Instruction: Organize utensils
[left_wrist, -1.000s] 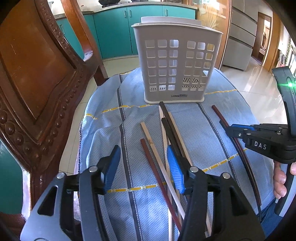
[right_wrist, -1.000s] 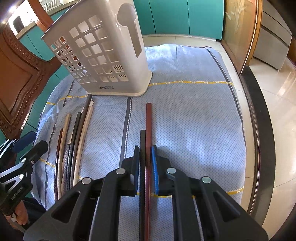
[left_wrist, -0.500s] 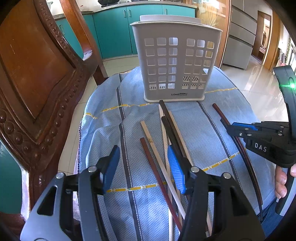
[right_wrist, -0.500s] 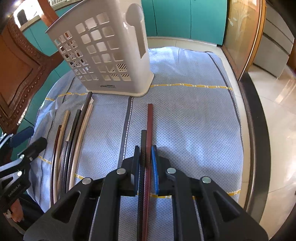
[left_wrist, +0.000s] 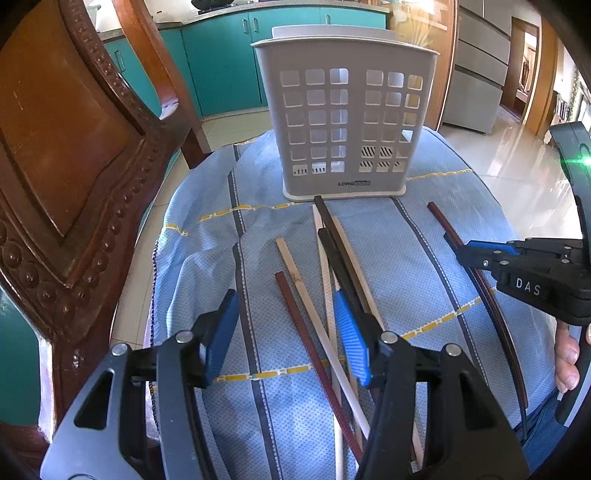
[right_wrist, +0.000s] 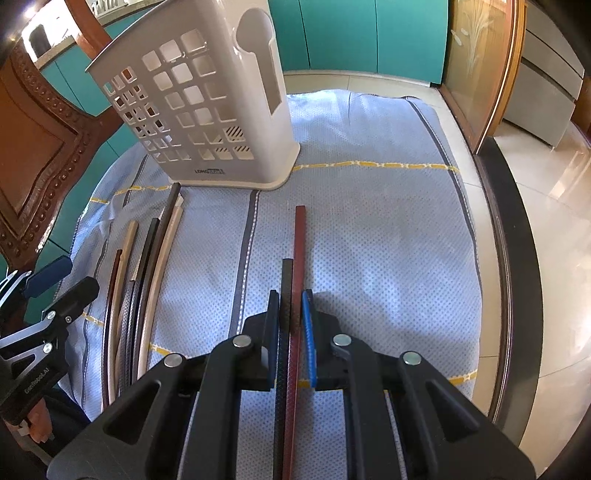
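A white slotted utensil holder (left_wrist: 345, 122) stands upright at the far side of a blue cloth (left_wrist: 207, 266); it also shows in the right wrist view (right_wrist: 207, 110). Several loose chopsticks (left_wrist: 325, 295) lie on the cloth in front of it. My left gripper (left_wrist: 286, 332) is open, low over these chopsticks. My right gripper (right_wrist: 290, 314) is shut on a dark red chopstick (right_wrist: 298, 251) and a black chopstick (right_wrist: 286, 280), held side by side and pointing toward the holder. The right gripper also shows at the right of the left wrist view (left_wrist: 461, 247).
A carved wooden chair back (left_wrist: 55, 158) stands close on the left. The cloth-covered table ends at a dark rim (right_wrist: 517, 258) on the right, with tiled floor beyond. Teal cabinets (left_wrist: 221, 62) are behind the holder.
The right gripper has lifted its two chopsticks slightly and drawn back a little. The left gripper has barely moved and stays open.
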